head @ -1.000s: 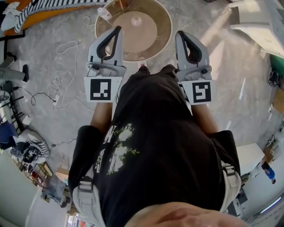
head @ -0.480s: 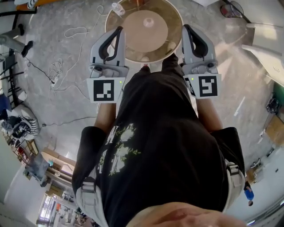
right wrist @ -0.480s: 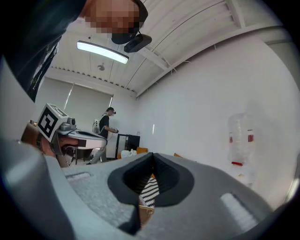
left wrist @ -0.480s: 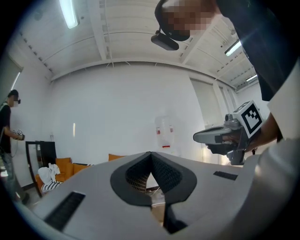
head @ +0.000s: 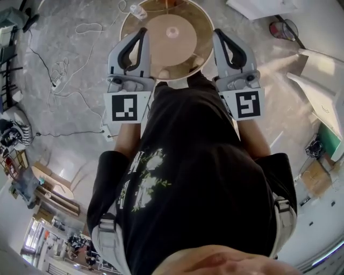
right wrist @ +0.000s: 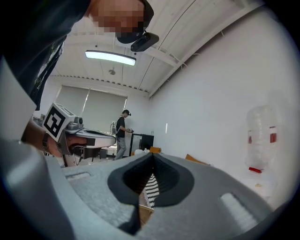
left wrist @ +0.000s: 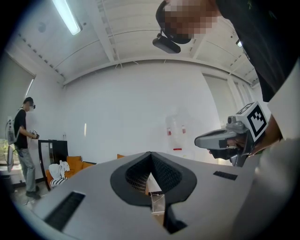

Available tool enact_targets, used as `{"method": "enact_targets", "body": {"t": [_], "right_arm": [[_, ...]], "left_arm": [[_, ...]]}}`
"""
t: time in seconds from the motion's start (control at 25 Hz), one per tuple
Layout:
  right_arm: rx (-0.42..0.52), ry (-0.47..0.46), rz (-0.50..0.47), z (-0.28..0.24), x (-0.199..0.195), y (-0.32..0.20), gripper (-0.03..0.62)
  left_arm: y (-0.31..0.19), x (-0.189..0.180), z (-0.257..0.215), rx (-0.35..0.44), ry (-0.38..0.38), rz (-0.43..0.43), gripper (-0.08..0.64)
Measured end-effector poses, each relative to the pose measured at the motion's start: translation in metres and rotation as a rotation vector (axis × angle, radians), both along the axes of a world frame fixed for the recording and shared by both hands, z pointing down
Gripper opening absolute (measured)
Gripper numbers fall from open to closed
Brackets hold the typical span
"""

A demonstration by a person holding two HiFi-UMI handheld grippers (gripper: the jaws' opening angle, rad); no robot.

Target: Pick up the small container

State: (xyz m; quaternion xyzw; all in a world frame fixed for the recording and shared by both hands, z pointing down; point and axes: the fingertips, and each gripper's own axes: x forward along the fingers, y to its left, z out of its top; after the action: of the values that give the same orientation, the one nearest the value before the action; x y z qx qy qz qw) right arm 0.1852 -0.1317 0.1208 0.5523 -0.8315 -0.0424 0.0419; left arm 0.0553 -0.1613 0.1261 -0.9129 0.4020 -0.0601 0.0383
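Both grippers are held out level in front of the person's chest, side by side, above a round wooden table (head: 191,51). My left gripper (head: 141,33) is shut with nothing between its fingers; in the left gripper view its jaws (left wrist: 150,158) meet against a white wall. My right gripper (head: 217,35) is also shut and holds nothing; its jaws (right wrist: 151,160) meet the same way. A small white object (head: 138,9) lies at the table's far left rim, and a small pale thing (head: 172,32) sits at its centre; I cannot tell which is the small container.
Cables (head: 59,75) trail over the grey floor at the left. A white table (head: 322,91) stands at the right and a dark bin (head: 282,29) behind it. Another person (left wrist: 23,140) stands far off by an orange sofa (left wrist: 70,166).
The view has swung round: the round table has slid to sit centred under both grippers, and the floor cables have shifted left. Both grippers kept their pose and stayed shut.
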Motion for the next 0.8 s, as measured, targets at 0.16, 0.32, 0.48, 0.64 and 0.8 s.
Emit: {"method": "enact_targets", "body": {"t": [0.16,0.32,0.48,0.64,0.8], "right_arm": [[-0.009,-0.001,-0.08,0.011,0.02,-0.019,-0.005],[-0.04,-0.017,-0.149,0.028,0.036,-0.037,-0.005],[-0.074,-0.016,-0.222,0.038,0.048,-0.052,-0.005],[-0.089,-0.031,-0.27,0.05,0.053,-0.072,-0.005],[-0.105,-0.046,-0.282,0.067,0.039,-0.089,-0.005]], "left_arm": [[-0.01,0.021,0.005,0.002,0.02,-0.069,0.003],[-0.022,0.036,0.017,-0.006,0.028,-0.146,0.003],[-0.03,0.051,0.017,-0.015,0.022,-0.209,0.003],[-0.042,0.06,0.024,-0.006,-0.026,-0.232,0.003],[-0.05,0.057,0.04,-0.006,-0.036,-0.215,0.003]]}}
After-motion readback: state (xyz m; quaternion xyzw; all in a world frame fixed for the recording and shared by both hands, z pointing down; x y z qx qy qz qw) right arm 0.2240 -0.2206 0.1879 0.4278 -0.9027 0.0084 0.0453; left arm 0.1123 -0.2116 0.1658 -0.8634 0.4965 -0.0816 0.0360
